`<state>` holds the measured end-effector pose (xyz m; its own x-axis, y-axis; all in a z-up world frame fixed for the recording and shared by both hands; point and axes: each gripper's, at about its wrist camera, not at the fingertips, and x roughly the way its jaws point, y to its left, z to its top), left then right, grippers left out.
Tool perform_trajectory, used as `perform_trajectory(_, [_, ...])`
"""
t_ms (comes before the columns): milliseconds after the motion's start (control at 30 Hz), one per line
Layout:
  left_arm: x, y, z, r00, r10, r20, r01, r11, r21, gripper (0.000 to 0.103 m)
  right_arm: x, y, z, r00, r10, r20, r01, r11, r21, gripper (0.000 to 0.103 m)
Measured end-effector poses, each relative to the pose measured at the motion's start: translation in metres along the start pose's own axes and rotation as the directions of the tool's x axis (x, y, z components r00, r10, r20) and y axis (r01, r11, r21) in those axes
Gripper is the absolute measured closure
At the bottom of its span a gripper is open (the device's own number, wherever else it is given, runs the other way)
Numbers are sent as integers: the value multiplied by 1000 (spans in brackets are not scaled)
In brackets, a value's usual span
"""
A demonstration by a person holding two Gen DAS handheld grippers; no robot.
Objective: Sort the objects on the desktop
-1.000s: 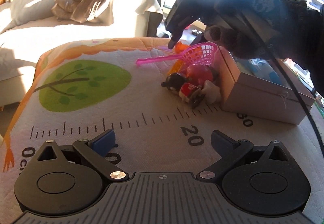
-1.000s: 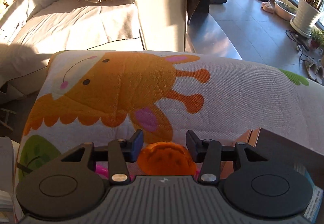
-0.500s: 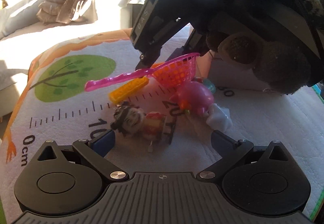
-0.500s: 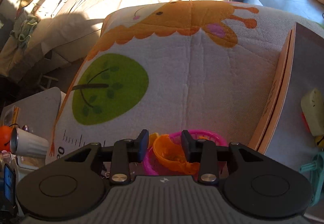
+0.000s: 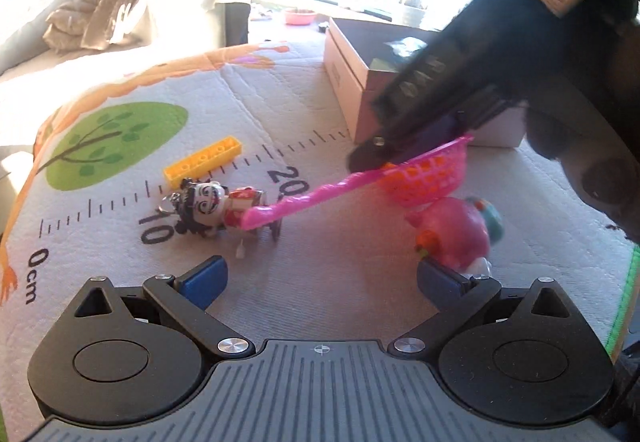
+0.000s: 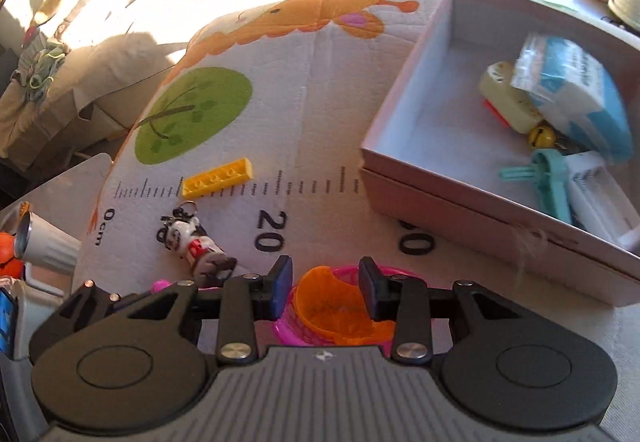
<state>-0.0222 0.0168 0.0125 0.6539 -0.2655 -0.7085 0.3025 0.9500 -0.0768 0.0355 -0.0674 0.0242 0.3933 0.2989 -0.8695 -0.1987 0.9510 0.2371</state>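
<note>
A sunlit room with a sofa along the upper left of both views; in front lies a quilted mat [image 5: 304, 110] printed with a green tree, an orange animal and a ruler scale.

In the right wrist view, low centre, the right gripper [image 6: 325, 284] has its jaws partly closed on an orange cup [image 6: 334, 312] that sits inside the pink net [image 6: 288, 330]. Whether the pads [image 6: 280, 284] press the cup alone or the net's rim too cannot be told. The left wrist view shows the same gripper [image 5: 384, 158] coming down from the upper right, steeply tilted, with the net [image 5: 424, 178] hanging at its tip and the pink handle slanting down left — its end in front of the doll [image 5: 212, 208]. A dark-gloved hand [image 5: 592, 146] fills the right edge of that frame.

The left gripper [image 5: 320, 282] at the bottom of its own view is wide open and holds nothing; its right pad [image 5: 436, 284] is just beside a pink round toy [image 5: 452, 234] lying on the mat.

The doll [image 6: 192, 246] lies at lower left in the right wrist view, with a yellow brick [image 6: 218, 182] just above it on the ruler marks. The open box [image 6: 404, 110] takes the right half, holding a blue-and-white packet [image 6: 576, 90], a cream toy [image 6: 508, 98], a small bell [image 6: 542, 136] and a teal piece [image 6: 548, 178].
</note>
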Motion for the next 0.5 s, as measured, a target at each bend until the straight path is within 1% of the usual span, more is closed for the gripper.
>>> perform_trajectory(67, [2, -6, 0, 1000, 1, -7, -1, 1000, 4, 0, -9, -9, -11, 998, -39, 44, 40, 999, -9, 58])
perform_trajectory(100, [4, -6, 1, 1000, 0, -12, 0, 1000, 5, 0, -14, -13, -16, 995, -68, 67, 69, 997, -17, 57])
perform_trajectory(167, [6, -10, 4, 1000, -5, -21, 5, 1000, 10, 0, -23, -20, -26, 984, -125, 124, 130, 991, -34, 56])
perform_trajectory(233, [8, -13, 5, 1000, -11, -27, 12, 1000, 15, 0, -35, -29, -34, 972, -154, 179, 162, 986, -30, 51])
perform_trajectory(300, [11, -17, 9, 999, -8, -33, 9, 1000, 19, 0, -48, -38, -42, 964, -144, 224, 149, 989, -4, 41])
perform_trajectory(433, [12, -23, 14, 1000, -7, -27, 8, 1000, 30, 0, -69, -57, -60, 946, -137, 293, 127, 990, 55, 37])
perform_trajectory(500, [11, -25, 14, 999, 47, 1, -47, 996, 70, 0, -73, -65, -69, 939, -154, 307, 136, 987, 80, 32])
